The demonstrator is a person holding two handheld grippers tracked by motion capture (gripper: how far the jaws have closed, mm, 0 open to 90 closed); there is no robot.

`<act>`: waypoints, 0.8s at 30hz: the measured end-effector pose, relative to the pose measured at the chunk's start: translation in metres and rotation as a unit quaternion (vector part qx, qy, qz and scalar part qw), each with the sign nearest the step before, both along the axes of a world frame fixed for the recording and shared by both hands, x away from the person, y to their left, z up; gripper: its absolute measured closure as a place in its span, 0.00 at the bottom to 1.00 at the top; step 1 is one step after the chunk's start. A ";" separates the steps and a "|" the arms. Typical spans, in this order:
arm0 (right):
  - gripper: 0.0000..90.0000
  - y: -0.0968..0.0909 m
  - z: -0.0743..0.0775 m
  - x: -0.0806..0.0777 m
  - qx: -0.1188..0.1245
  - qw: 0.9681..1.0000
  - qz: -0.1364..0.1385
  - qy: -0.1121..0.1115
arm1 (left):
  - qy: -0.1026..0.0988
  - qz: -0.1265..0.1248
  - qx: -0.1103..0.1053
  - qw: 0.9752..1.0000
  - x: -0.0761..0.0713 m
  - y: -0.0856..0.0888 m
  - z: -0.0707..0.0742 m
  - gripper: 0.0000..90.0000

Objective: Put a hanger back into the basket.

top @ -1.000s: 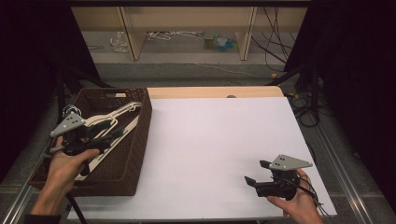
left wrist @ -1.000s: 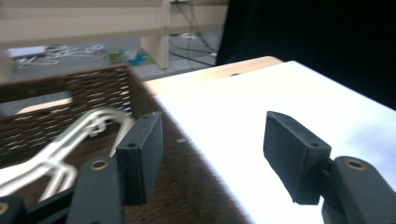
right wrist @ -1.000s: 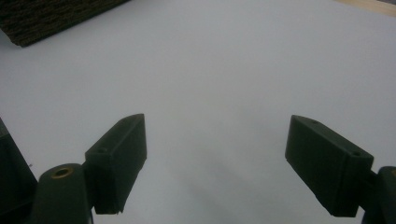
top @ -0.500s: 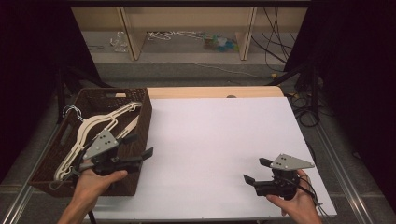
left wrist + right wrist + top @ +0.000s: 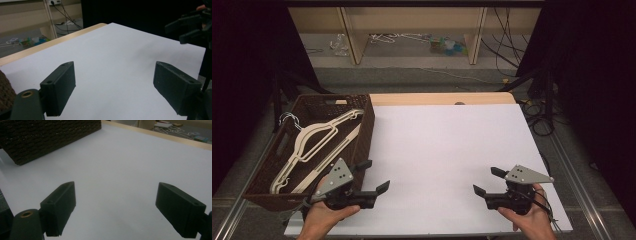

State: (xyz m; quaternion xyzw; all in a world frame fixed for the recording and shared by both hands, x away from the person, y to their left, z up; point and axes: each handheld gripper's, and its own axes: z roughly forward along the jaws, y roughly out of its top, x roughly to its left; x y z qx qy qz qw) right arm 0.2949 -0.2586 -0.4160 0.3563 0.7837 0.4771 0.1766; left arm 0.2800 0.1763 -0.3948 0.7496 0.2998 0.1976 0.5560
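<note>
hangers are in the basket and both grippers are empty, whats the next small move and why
Probably nothing but a pause. The pale hangers lie inside the brown basket, and the left gripper, whose jaws have just been opening with nothing between them, is over the white table beside it. The right gripper is open and empty too. Nothing else lies on the table to fetch.

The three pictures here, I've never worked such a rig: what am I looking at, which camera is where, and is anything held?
A person holds a two-jaw tool in each hand. The high view looks down on the white-topped table: the left gripper sits beside the dark brown woven basket, which holds cream plastic clothes hangers; the right gripper rests near the front edge. The other two pictures come from cameras riding on each gripper, looking along its black jaws. The left gripper's jaws have just been opening; both pairs stand wide apart with only bare table between them, so nothing is held.
</note>
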 end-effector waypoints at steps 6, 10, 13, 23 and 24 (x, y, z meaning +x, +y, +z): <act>0.19 -0.003 0.002 -0.002 0.007 1.000 -0.003 -0.008 | -0.003 -0.017 0.014 1.000 -0.014 -0.011 -0.014 0.19; 0.19 -0.004 0.001 -0.004 0.007 1.000 -0.003 -0.016 | -0.010 -0.021 0.013 1.000 -0.018 -0.011 -0.016 0.19; 0.19 -0.004 -0.001 -0.005 0.010 1.000 -0.001 -0.017 | -0.019 -0.009 -0.004 1.000 -0.020 -0.006 -0.015 0.19; 0.18 -0.003 -0.001 -0.021 0.025 0.999 0.006 -0.028 | -0.023 -0.011 0.003 1.000 -0.024 -0.006 -0.023 0.18; 0.18 -0.003 -0.001 -0.023 0.024 0.999 0.006 -0.028 | -0.023 -0.011 0.000 1.000 -0.024 -0.007 -0.024 0.18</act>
